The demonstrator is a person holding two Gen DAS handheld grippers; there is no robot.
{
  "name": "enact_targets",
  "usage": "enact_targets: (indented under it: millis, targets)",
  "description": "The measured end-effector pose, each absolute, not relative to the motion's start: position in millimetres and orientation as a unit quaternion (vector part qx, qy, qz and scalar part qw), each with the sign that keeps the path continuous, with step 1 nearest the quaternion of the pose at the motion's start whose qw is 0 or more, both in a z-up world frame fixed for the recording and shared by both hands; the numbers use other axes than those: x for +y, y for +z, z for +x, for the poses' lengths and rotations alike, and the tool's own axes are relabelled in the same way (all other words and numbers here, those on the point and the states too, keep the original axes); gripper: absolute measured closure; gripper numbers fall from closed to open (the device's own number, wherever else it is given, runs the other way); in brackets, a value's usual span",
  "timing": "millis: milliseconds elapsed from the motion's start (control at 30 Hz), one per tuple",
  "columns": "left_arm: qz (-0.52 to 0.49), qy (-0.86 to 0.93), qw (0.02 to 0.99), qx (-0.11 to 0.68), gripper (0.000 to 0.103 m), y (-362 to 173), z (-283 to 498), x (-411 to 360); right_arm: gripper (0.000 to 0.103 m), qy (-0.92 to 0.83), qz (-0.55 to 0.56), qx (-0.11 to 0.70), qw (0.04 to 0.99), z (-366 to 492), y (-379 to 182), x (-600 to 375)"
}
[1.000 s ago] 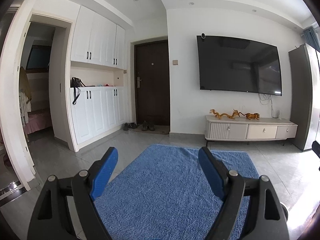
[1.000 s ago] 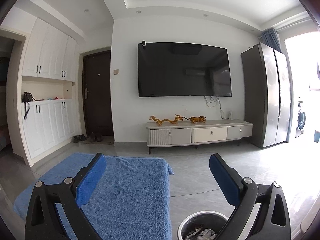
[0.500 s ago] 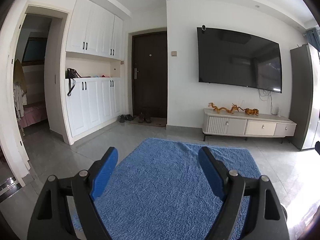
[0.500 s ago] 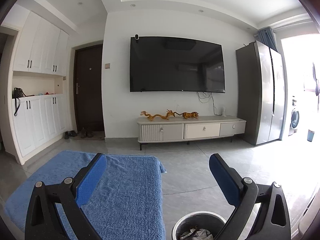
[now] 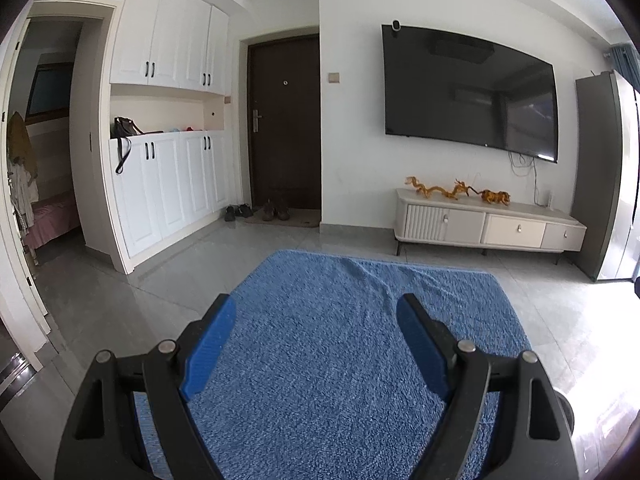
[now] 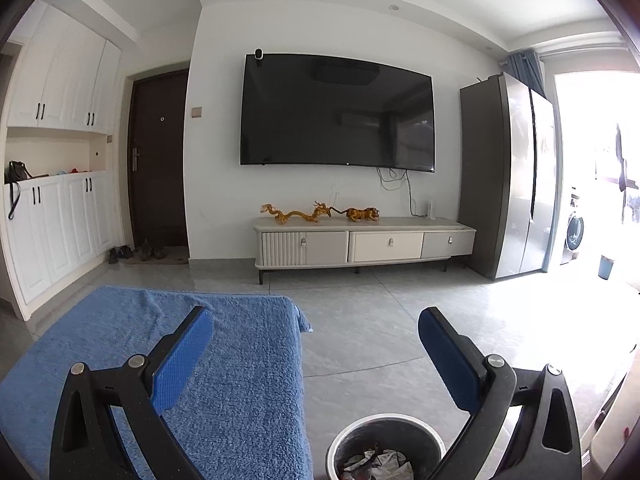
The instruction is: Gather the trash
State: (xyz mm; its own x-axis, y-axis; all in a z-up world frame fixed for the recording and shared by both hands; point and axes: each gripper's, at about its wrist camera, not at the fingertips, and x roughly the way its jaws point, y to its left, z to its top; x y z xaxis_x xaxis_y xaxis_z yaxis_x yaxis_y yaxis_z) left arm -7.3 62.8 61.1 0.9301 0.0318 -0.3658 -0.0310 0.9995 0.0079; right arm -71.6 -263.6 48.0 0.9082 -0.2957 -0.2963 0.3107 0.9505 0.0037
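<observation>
Both tools are held level with jaws apart: left tool [image 5: 316, 320] over the blue towel [image 5: 340, 360], right tool [image 6: 316, 328] with the trash bin [image 6: 384, 446] at 6 o'clock.

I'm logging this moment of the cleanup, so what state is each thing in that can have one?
left hand-held gripper: open, empty, over the rug
right hand-held gripper: open, empty
trash bin: uncovered, crumpled trash inside
blue rug: laid flat, slight ripple near its far edge
television: off, screen dark
front door: closed
TV stand drawers: closed
white cabinets: doors closed
</observation>
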Motion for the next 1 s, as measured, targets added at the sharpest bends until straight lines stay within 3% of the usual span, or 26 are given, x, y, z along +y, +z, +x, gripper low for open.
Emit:
enact_targets:
  millis: [1000]
  targets:
    - [0.078,-0.027,0.966,0.246,0.021,26.6,38.8,7.2,0.0,-0.16,0.039,0.204,0.965,-34.5,7.3,-284.7]
